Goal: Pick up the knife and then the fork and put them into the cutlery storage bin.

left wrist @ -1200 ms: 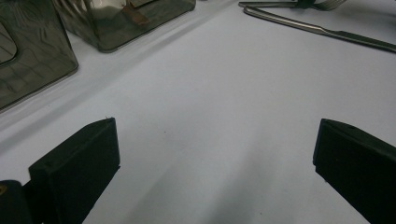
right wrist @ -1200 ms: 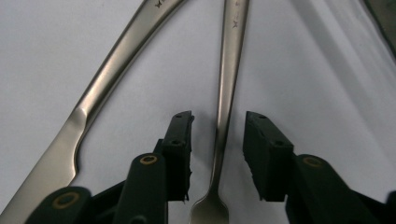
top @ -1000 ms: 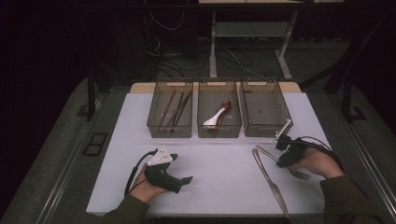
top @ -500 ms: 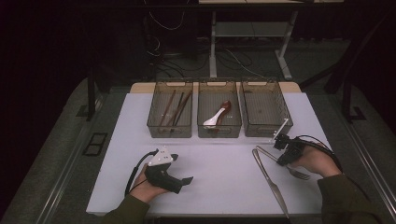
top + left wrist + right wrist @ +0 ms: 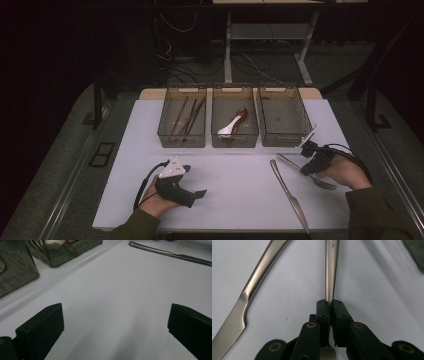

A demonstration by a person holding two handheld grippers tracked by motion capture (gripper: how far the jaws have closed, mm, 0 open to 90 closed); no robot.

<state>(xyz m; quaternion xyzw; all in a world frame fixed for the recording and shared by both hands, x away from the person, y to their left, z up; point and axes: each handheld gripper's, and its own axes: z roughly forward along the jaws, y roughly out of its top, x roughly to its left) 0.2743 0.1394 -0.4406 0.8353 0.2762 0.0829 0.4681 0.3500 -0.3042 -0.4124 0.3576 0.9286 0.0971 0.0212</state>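
Observation:
A steel fork (image 5: 320, 181) lies on the white table at the right, handle toward the bins. My right gripper (image 5: 306, 167) is low over it; its jaws have just been closing and now pinch the fork handle (image 5: 331, 270) between the pads (image 5: 322, 308), with the tines (image 5: 327, 353) showing below them. A table knife (image 5: 290, 197) lies just left of the fork, blade toward me, and appears as the knife (image 5: 249, 295) beside the jaws. My left gripper (image 5: 200, 194) rests on the table at the front left, open and with nothing in it, seen again as the left gripper (image 5: 116, 320).
Three smoky plastic bins stand in a row at the back: the left bin (image 5: 181, 141) holds chopsticks, the middle bin (image 5: 235, 141) a white spoon and a brown one, the right bin (image 5: 282, 141) looks bare. The table's right edge (image 5: 350, 150) runs near my right hand.
The right gripper's jaws have closed onto the fork handle, with the hand shifting only slightly. The left hand and gripper have stayed put.

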